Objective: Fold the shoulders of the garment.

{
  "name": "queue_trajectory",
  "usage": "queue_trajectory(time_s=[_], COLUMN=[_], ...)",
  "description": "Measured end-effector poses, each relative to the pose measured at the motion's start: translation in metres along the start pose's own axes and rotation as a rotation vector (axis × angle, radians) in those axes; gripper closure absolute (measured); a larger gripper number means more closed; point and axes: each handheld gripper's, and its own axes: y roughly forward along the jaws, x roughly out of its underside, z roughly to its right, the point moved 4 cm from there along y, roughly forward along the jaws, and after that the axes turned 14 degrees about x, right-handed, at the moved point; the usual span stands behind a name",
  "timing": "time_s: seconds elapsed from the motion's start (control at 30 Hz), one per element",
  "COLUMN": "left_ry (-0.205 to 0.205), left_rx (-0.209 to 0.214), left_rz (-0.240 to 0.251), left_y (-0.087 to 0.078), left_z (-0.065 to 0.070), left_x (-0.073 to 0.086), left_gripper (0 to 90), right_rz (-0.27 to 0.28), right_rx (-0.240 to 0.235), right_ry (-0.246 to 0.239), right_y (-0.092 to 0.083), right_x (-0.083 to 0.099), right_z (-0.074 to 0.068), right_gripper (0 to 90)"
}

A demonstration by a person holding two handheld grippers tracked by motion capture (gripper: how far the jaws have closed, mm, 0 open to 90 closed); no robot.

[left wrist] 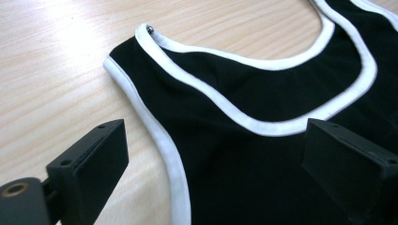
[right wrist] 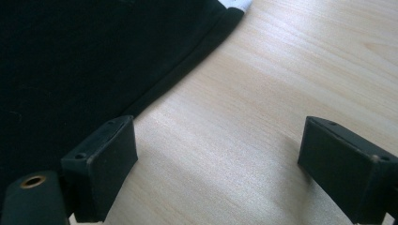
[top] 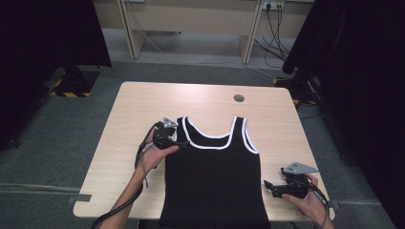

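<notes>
A black tank top [top: 213,176] with white trim lies flat on the table [top: 124,109]. Its straps point to the far side and its bottom edge hangs at the near side, so it runs long from near to far.

The left gripper [top: 180,143] is right at the left strap [left wrist: 155,61], much closer to the cloth than the other one. Its jaws stand wide apart over the white edge with nothing pinched, and the strap lies just ahead of them.

The right gripper [top: 267,185] waits just beside the top's right side. Its jaws are spread too, holding nothing.
</notes>
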Motion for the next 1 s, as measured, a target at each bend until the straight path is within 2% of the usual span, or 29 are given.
queue_trajectory(time_s=[0.13, 0.23, 0.5, 0.67, 0.77, 0.9, 1.0], left_ry=[0.0, -0.014, -0.015, -0.035, -0.032, -0.023, 0.002], left_rx=[-0.009, -0.016, -0.025, -0.044, -0.054, -0.055, -0.06], left_rz=[-0.012, -0.015, -0.028, -0.044, -0.052, -0.068, -0.066], left_y=[0.009, 0.014, 0.032, 0.044, 0.049, 0.056, 0.058], left_z=[-0.007, -0.013, -0.02, -0.025, -0.029, -0.034, -0.035], left_x=[-0.005, -0.008, -0.018, -0.023, -0.025, -0.026, -0.028], left_gripper=[7.2, 7.4, 9.7, 11.2, 14.3, 23.3, 29.8], right_rz=[0.0, 0.0, 0.002, 0.002, 0.002, 0.002, 0.002], right_rx=[0.0, -0.001, -0.002, -0.003, -0.004, -0.005, -0.006], right_ry=[0.0, -0.001, -0.004, -0.005, -0.007, -0.007, -0.007], right_y=[0.0, 0.0, 0.0, 0.0, 0.0, 0.0, 0.0], right_x=[0.0, 0.0, 0.0, 0.0, 0.0, 0.0, 0.0], right_z=[0.0, 0.0, 0.0, 0.0, 0.0, -0.001, -0.001], right_gripper=[12.2, 12.2, 12.2, 12.2, 12.2, 12.2, 12.2])
